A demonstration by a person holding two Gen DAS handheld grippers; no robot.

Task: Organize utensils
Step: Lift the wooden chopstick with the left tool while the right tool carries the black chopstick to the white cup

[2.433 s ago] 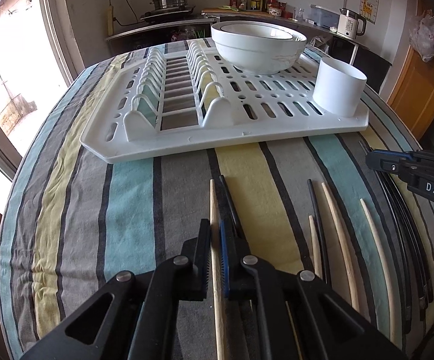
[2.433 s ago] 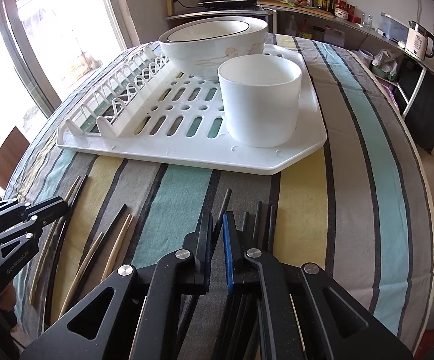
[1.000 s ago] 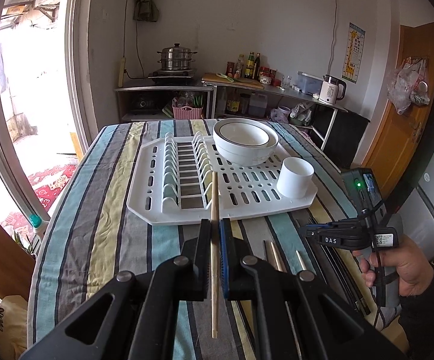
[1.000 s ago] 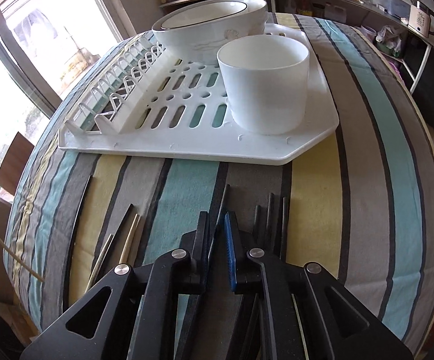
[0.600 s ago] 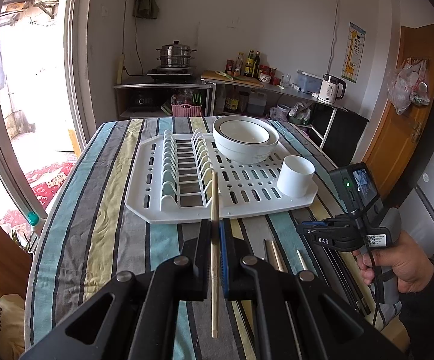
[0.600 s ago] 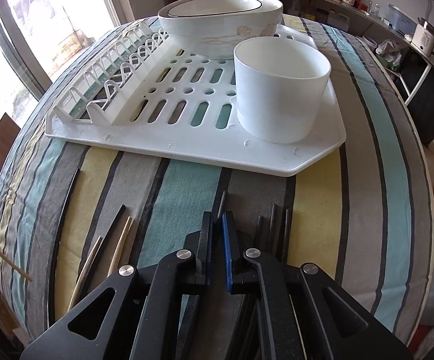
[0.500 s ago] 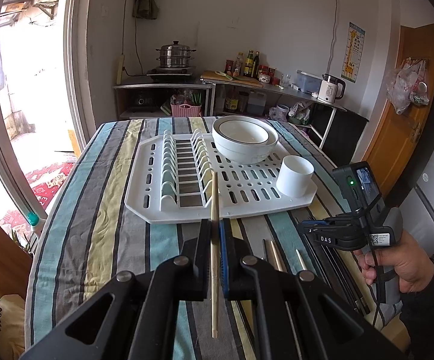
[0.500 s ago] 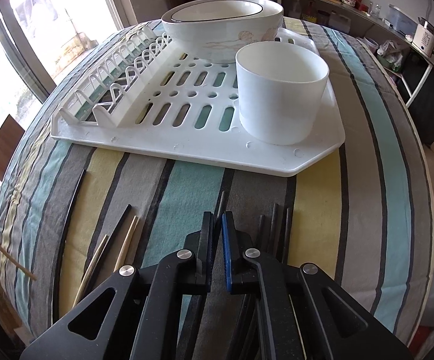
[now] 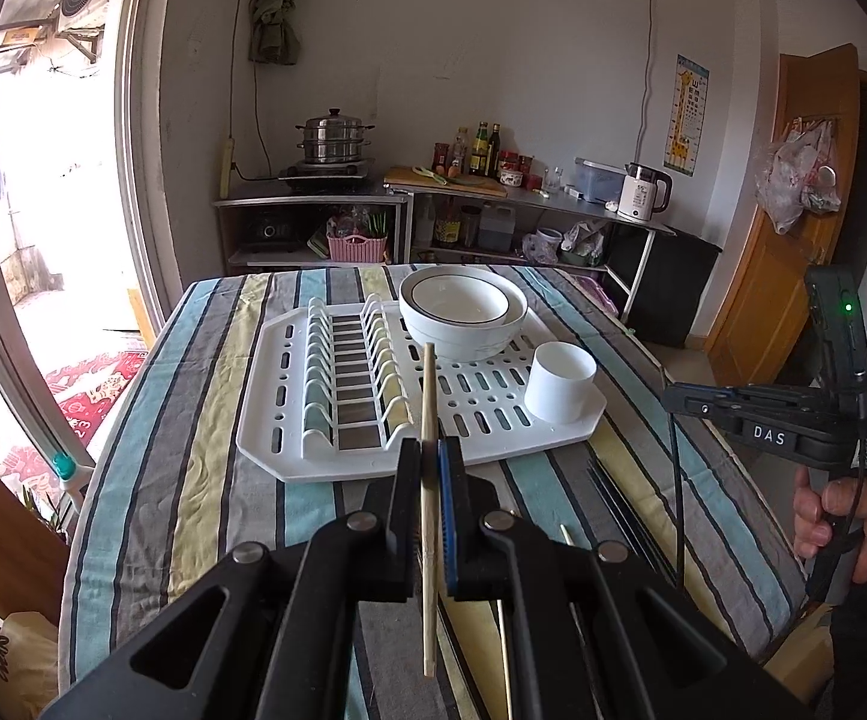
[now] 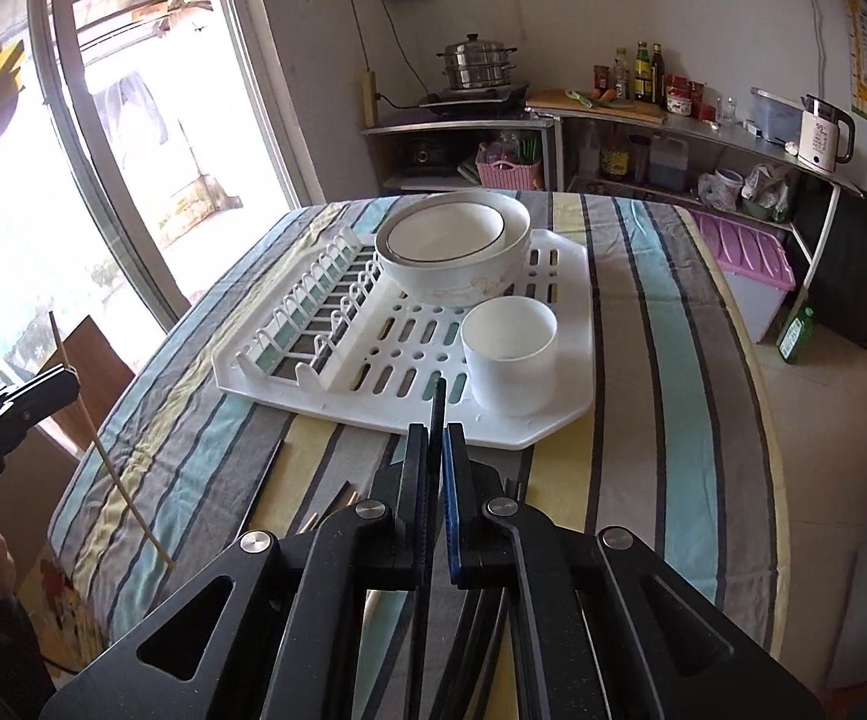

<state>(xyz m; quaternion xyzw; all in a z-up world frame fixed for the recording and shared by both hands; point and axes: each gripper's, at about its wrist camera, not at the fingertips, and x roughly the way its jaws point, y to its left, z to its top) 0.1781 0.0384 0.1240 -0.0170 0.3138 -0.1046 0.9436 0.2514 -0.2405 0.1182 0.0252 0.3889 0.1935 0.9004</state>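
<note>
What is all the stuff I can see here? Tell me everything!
Table: one, striped cloth, fills the middle.
Drying rack: one, white, on the table.
Bowls: two nested, white, on the rack.
Cup: one, white, on the rack's near right corner.
Loose chopsticks: several, black and wooden, on the near cloth.
Steamer pot: one, silver, back counter.
Kettle: one, white, counter's right end.
Left gripper: jaws shut on a wooden chopstick.
Right gripper: jaws shut on a black chopstick.

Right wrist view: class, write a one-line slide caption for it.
Right gripper shut on a black chopstick, raised above the striped table, facing the white cup on the drying rack.
</note>
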